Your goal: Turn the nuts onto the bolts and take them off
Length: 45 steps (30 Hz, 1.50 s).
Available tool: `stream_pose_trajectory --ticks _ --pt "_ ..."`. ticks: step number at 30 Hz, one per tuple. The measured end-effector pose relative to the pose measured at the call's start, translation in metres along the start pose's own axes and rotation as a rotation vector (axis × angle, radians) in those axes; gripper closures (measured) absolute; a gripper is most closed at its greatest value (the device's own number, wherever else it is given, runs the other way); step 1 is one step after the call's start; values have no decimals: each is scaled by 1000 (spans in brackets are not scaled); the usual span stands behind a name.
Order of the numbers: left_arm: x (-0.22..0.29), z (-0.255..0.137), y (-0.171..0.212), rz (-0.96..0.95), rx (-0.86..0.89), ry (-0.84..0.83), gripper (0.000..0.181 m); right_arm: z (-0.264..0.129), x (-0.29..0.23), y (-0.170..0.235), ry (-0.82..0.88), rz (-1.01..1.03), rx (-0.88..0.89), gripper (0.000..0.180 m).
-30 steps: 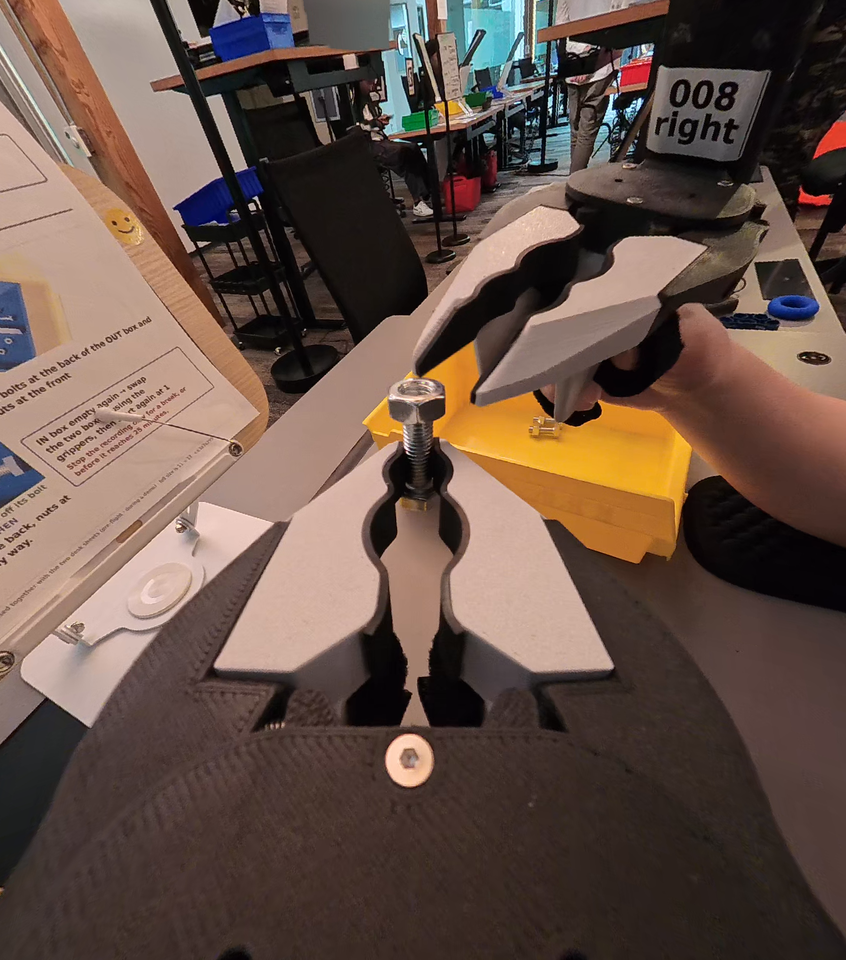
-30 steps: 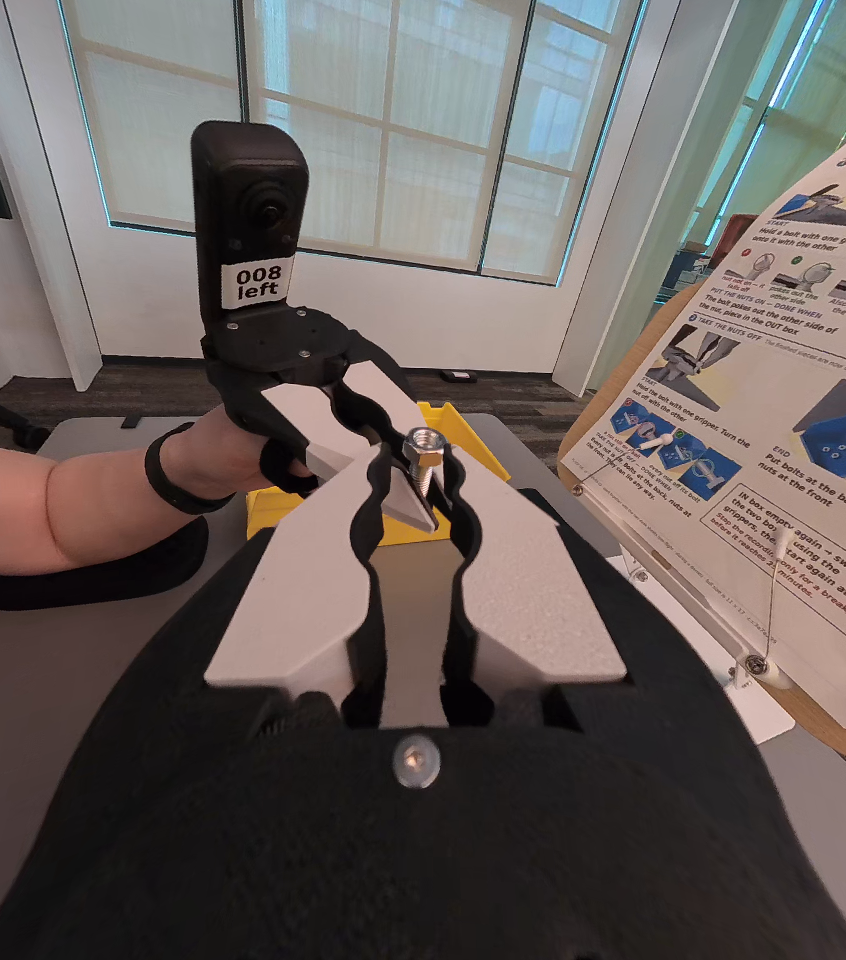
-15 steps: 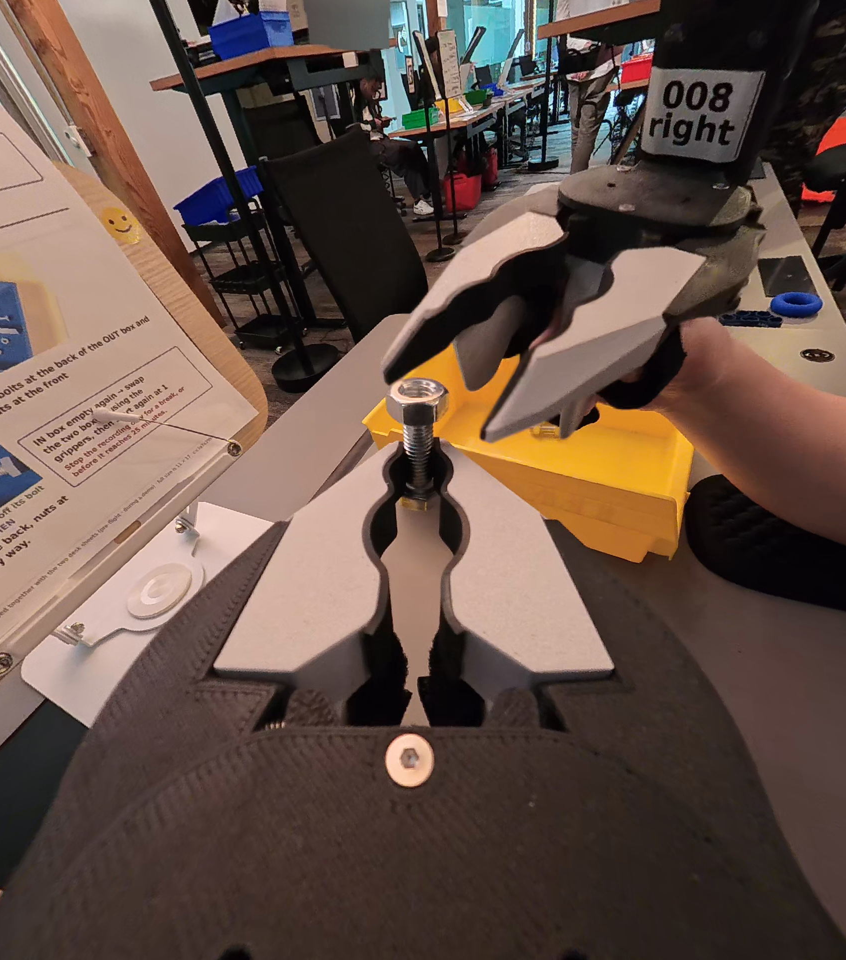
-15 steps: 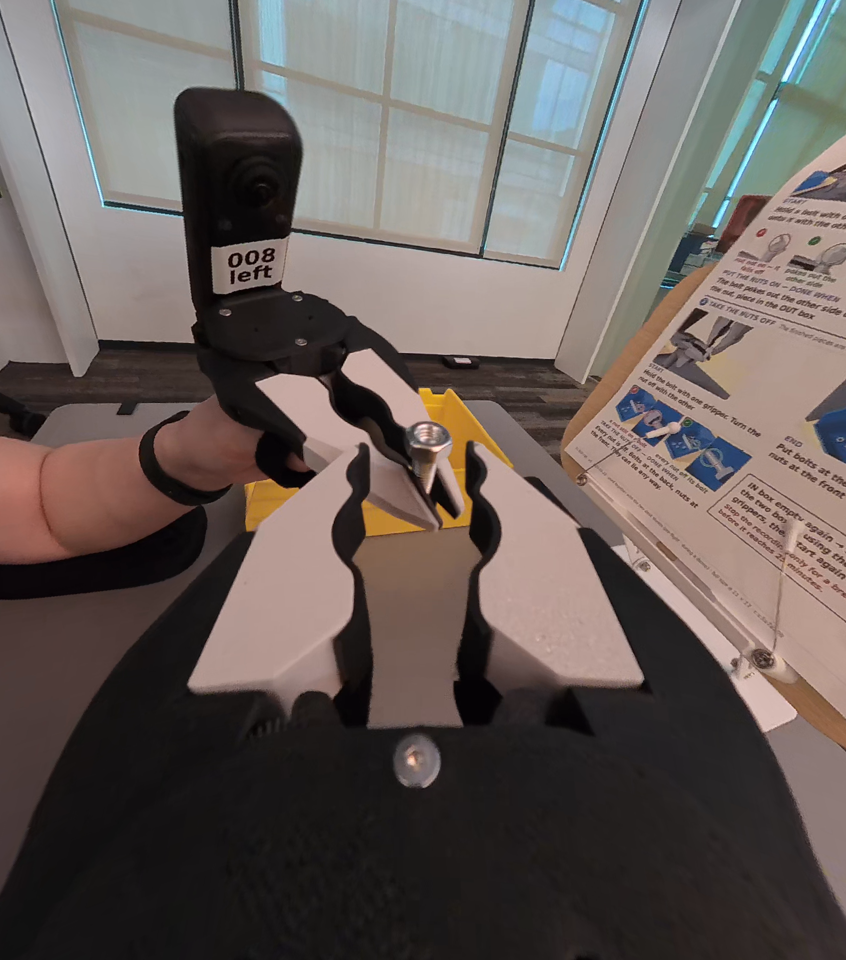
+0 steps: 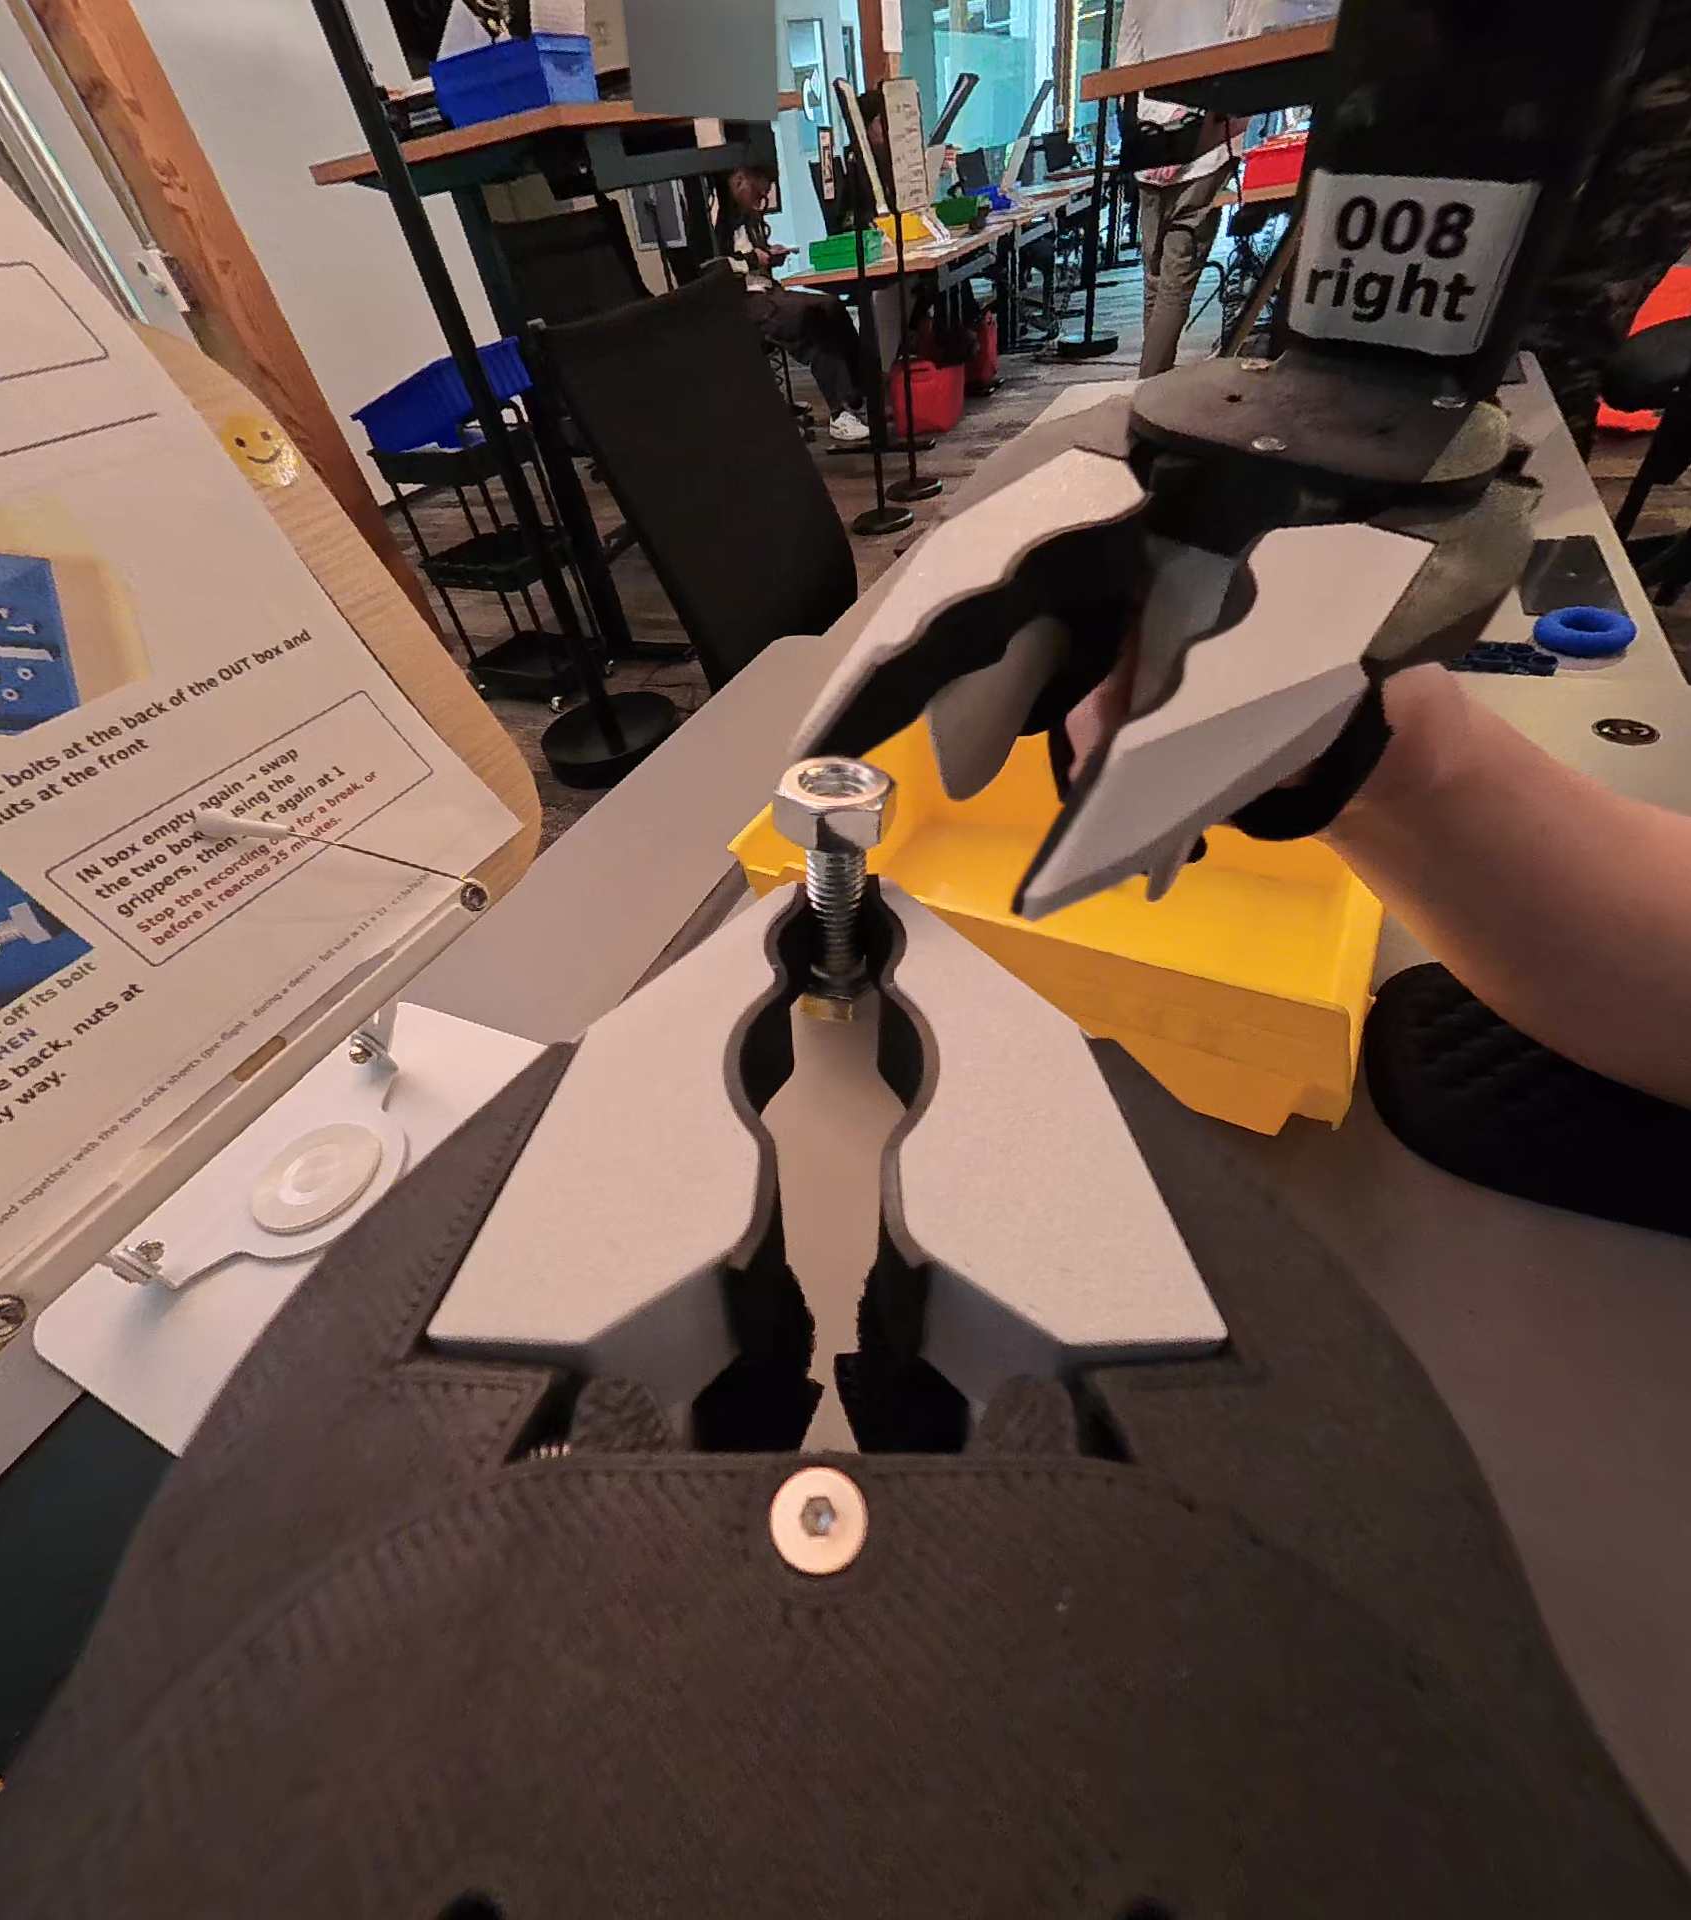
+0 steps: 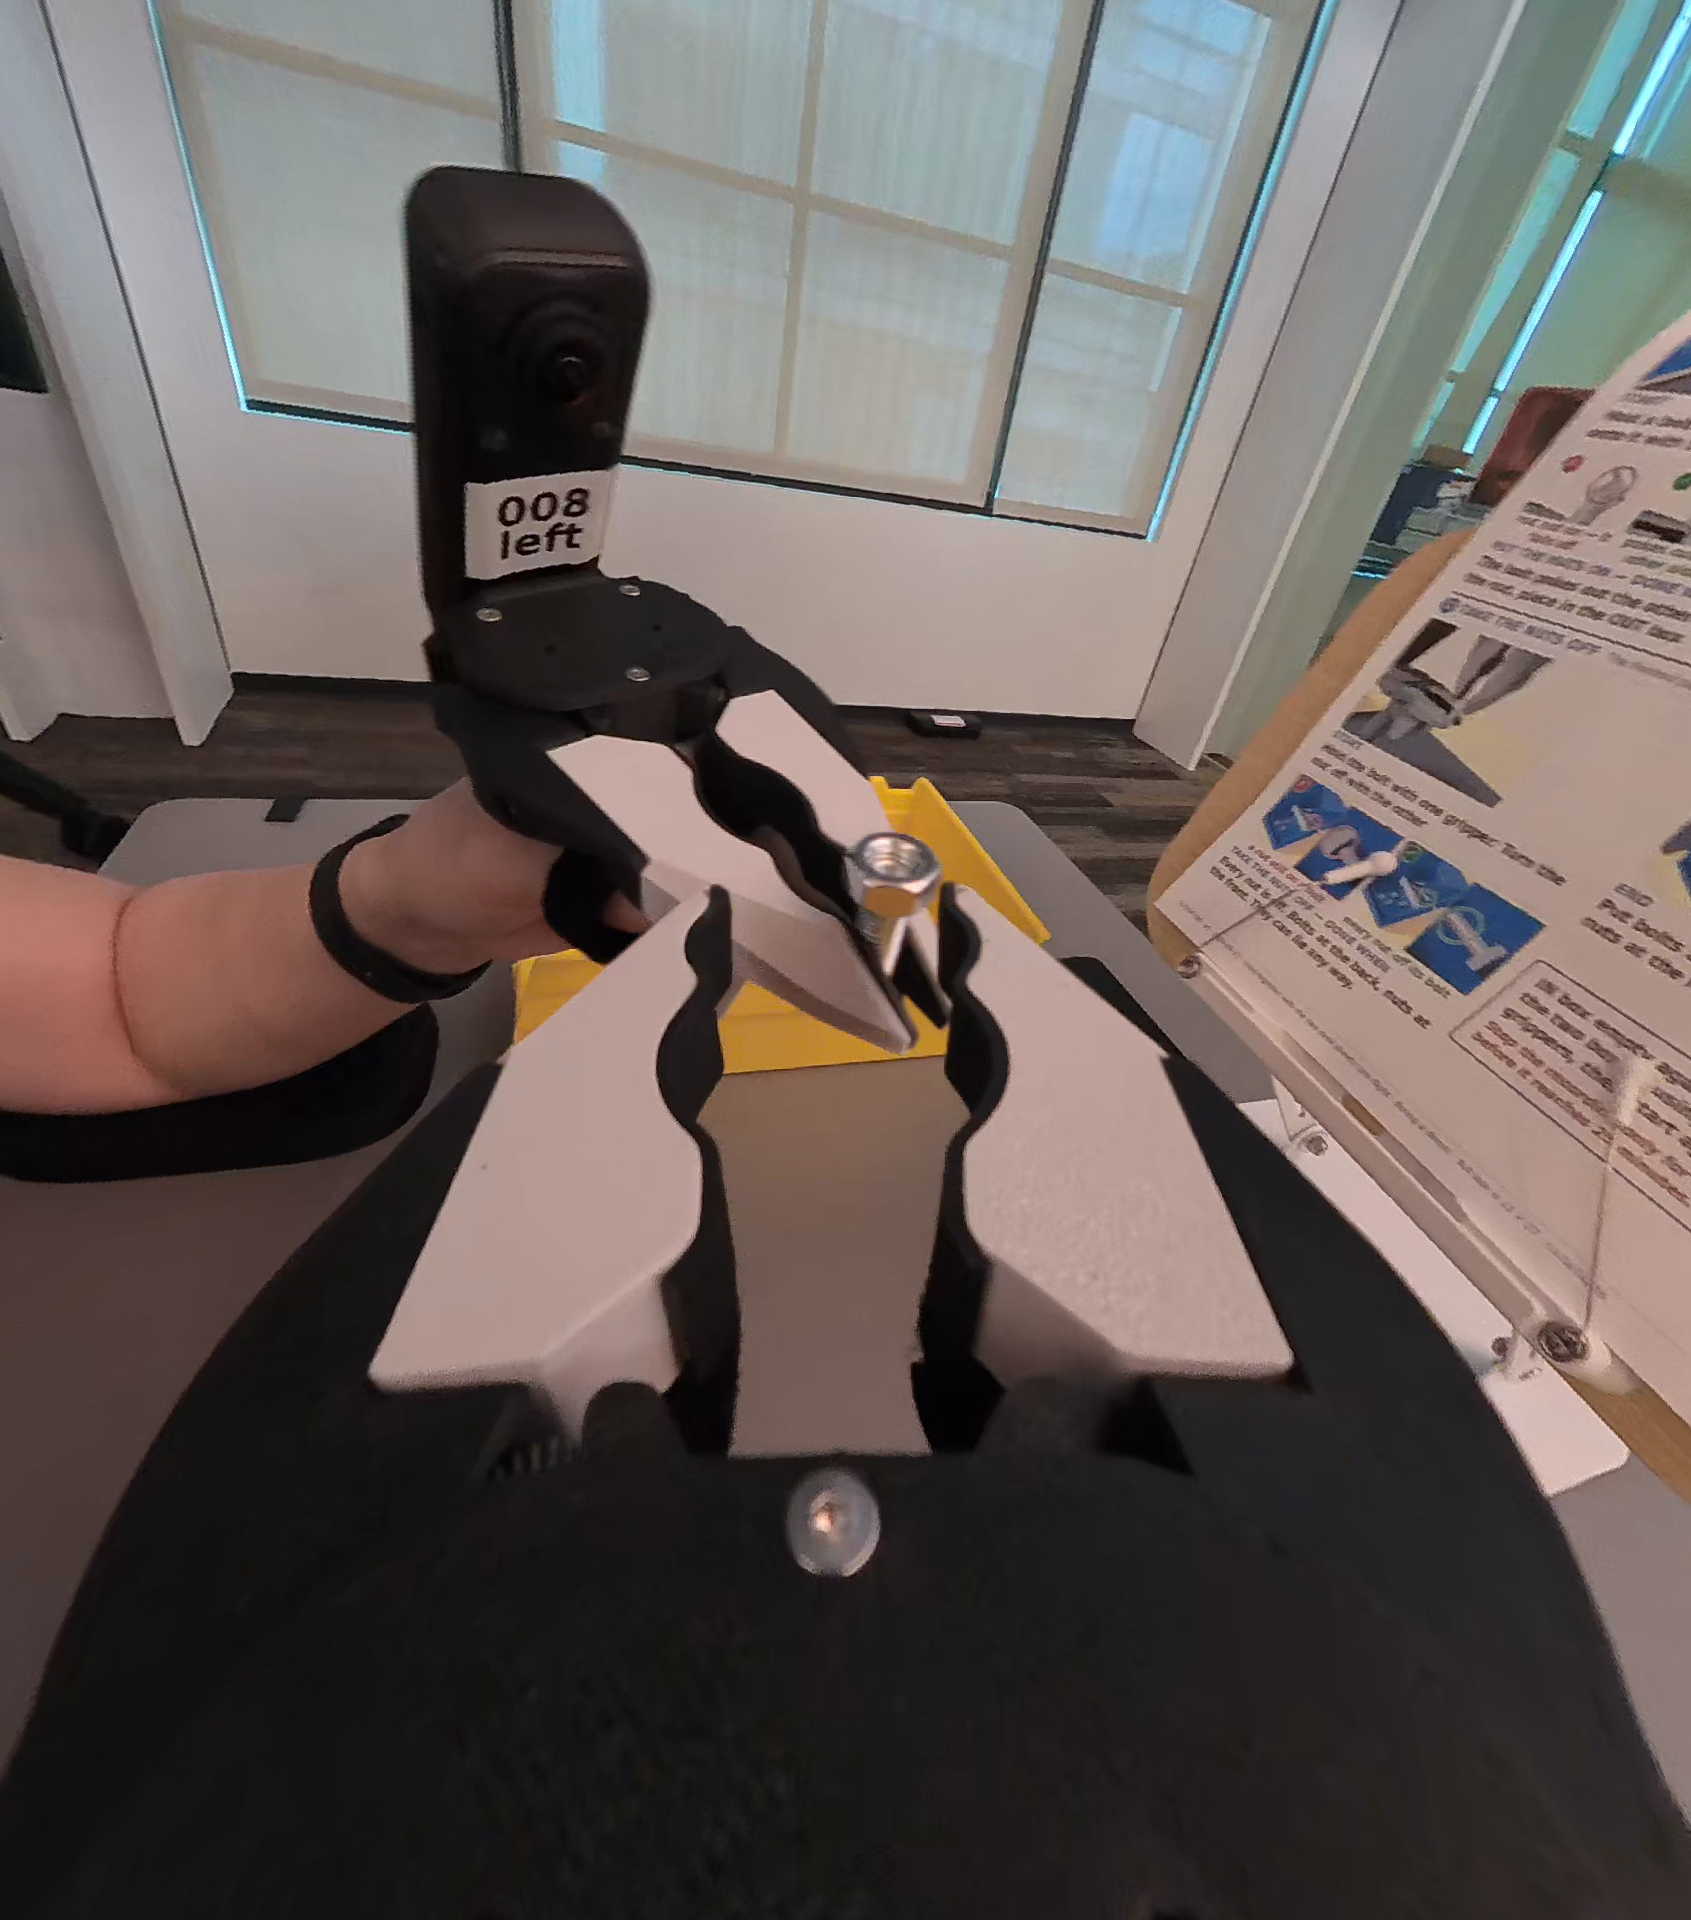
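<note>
My left gripper [image 5: 836,940] is shut on the lower end of a steel bolt [image 5: 836,914] and holds it upright above the grey table [image 5: 1443,1455]. A hex nut [image 5: 836,816] sits at the top of the bolt's thread. My right gripper [image 6: 833,914] is open and empty. Its jaws stand wide on either side of the nut [image 6: 891,873], which is close to the right finger without being gripped. In the left wrist view the right gripper [image 5: 914,821] hovers just behind and right of the nut. In the right wrist view the left gripper [image 6: 908,1013] reaches in from the left.
A yellow bin [image 5: 1184,935] stands on the table behind the bolt. An instruction board [image 5: 93,727] leans on a stand [image 6: 1547,935]. Black wrist pads [image 5: 1547,1143] lie under the forearms. A blue ring [image 5: 1584,629] lies far back. Both grippers' tips are close together, under 4 cm apart.
My right gripper was nearly closed around the nut and has opened wide, letting it go. The left gripper and bolt have stayed in place.
</note>
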State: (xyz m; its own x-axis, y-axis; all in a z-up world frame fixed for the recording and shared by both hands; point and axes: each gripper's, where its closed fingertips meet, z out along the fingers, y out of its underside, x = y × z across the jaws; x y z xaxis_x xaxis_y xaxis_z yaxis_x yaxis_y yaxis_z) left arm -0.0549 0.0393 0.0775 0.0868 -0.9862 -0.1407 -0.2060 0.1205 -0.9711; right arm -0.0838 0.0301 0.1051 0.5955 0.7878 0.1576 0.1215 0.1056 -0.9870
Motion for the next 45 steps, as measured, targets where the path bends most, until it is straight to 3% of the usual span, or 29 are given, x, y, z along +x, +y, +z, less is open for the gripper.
stream_pose_trajectory --ticks 2,4,11,14,15,17,19,23,26,29,31,33,36,39,41,42,43,45 --pt "-2 -1 0 -3 0 -6 173 0 -1 1 7 -27 -11 145" --pt "-5 -2 0 -9 3 -13 173 -3 -6 -1 -20 -41 -9 163" --pt "-1 0 1 -4 0 -2 173 0 2 0 18 2 -3 141" --pt "-1 0 1 -1 -2 -5 173 1 -1 0 7 -18 -6 139" --pt "-2 -1 1 -3 -1 -7 173 -1 -1 0 4 -27 -9 142" --pt "-5 -2 0 -9 4 -17 173 -6 -5 -3 -30 -26 3 167" --pt "-5 -3 -2 -20 11 -6 174 -9 0 -9 -7 -1 36 165" --pt "2 -1 -2 -7 9 12 173 -5 6 -5 15 23 24 139" --pt "4 1 -1 7 3 15 173 2 -1 1 -10 1 0 136" --pt "-1 -1 -1 1 5 -3 173 0 -3 1 0 -47 -20 143" --pt "-5 -4 -2 -18 14 -13 174 -5 -11 -4 -50 -52 5 169" --pt "-4 -4 -3 -26 19 0 174 -7 -4 -7 -26 -6 23 163" --pt "1 -2 -3 -18 16 19 173 -3 4 -3 8 21 23 140" --pt "5 1 -1 -1 4 25 173 0 -2 -3 -21 23 31 137" --pt "2 0 -1 -3 4 10 173 -1 -3 -1 -25 16 6 141" --pt "0 -1 -2 -12 9 5 173 -4 -5 -3 -34 1 9 150" --pt "-3 -3 -3 -25 16 0 173 -8 -10 -7 -68 -15 29 171" --pt "-3 -5 -4 -44 28 17 174 -13 -7 -17 -52 3 82 173"
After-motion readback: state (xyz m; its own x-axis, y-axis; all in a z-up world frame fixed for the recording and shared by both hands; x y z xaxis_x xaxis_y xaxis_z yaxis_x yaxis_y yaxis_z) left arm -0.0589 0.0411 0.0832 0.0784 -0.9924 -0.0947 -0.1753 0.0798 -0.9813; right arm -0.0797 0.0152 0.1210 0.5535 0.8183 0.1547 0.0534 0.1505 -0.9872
